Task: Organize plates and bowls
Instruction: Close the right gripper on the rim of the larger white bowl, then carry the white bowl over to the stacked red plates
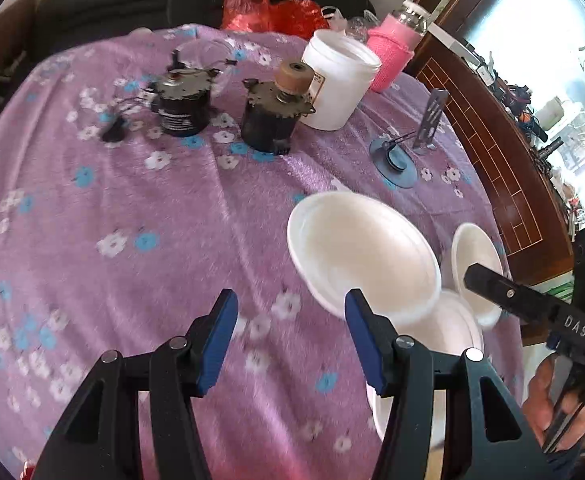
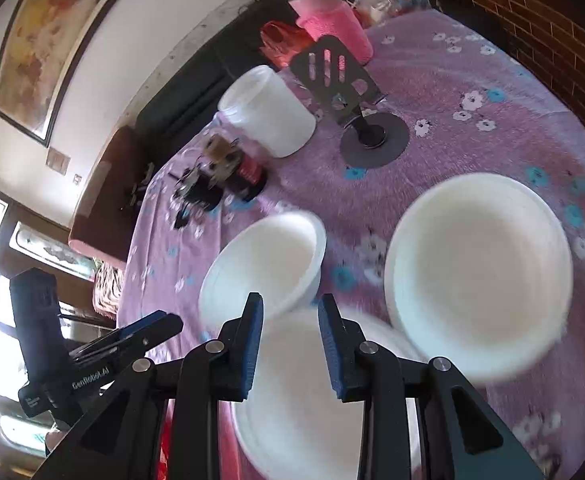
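Note:
Three white foam dishes lie on the purple flowered cloth (image 1: 132,208). In the left wrist view a wide bowl (image 1: 360,252) leans on a flat plate (image 1: 452,332), with a second bowl (image 1: 478,260) behind. My left gripper (image 1: 291,300) is open over bare cloth, left of the dishes, nothing between its pads. In the right wrist view my right gripper (image 2: 291,300) is open above the plate (image 2: 304,400), holding nothing, between the left bowl (image 2: 268,264) and the right bowl (image 2: 480,276). Each view shows the other gripper at its edge: the right gripper (image 1: 532,304), the left gripper (image 2: 160,326).
At the far side of the table stand a white plastic jar (image 1: 338,80), two dark motors (image 1: 182,108) (image 1: 274,116), a pink-sleeved bottle (image 1: 392,56), a red bag (image 1: 268,8) and a metal bracket on a round base (image 1: 396,160). A brown wooden cabinet (image 1: 492,140) borders the right side.

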`<state>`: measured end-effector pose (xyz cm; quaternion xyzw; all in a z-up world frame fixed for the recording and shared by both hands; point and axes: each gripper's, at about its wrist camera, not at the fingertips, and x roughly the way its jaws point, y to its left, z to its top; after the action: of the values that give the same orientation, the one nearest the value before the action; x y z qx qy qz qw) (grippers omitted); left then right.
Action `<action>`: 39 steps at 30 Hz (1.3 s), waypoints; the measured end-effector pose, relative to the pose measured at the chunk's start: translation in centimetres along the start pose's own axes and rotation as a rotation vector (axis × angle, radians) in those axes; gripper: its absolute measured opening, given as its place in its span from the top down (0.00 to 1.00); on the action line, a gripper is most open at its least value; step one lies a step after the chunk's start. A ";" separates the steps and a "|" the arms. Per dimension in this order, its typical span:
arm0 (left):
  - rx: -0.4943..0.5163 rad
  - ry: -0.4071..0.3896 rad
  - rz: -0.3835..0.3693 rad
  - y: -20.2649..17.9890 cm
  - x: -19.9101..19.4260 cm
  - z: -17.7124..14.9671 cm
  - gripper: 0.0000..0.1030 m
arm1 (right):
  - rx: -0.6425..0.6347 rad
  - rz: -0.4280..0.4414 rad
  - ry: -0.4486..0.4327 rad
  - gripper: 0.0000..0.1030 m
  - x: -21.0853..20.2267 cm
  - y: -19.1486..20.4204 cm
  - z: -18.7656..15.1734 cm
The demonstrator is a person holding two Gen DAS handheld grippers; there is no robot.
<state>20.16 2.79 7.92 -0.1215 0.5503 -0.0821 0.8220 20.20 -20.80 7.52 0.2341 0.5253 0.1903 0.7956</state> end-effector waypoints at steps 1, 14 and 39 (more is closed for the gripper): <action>-0.007 -0.004 0.002 0.1 0.5 0.5 0.47 | 0.005 -0.003 0.004 0.70 0.4 -0.2 0.3; -0.011 0.070 -0.073 -0.3 5.5 1.7 0.83 | -0.012 -0.016 0.049 0.86 3.8 -0.6 1.5; 0.084 -0.120 -0.024 -2.7 -4.6 -3.5 0.84 | -0.160 -0.011 -0.104 0.86 -3.3 4.9 -3.8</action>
<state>15.18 1.06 11.53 -0.0982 0.4946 -0.1078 0.8568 15.17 -17.97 11.55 0.1763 0.4677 0.2151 0.8390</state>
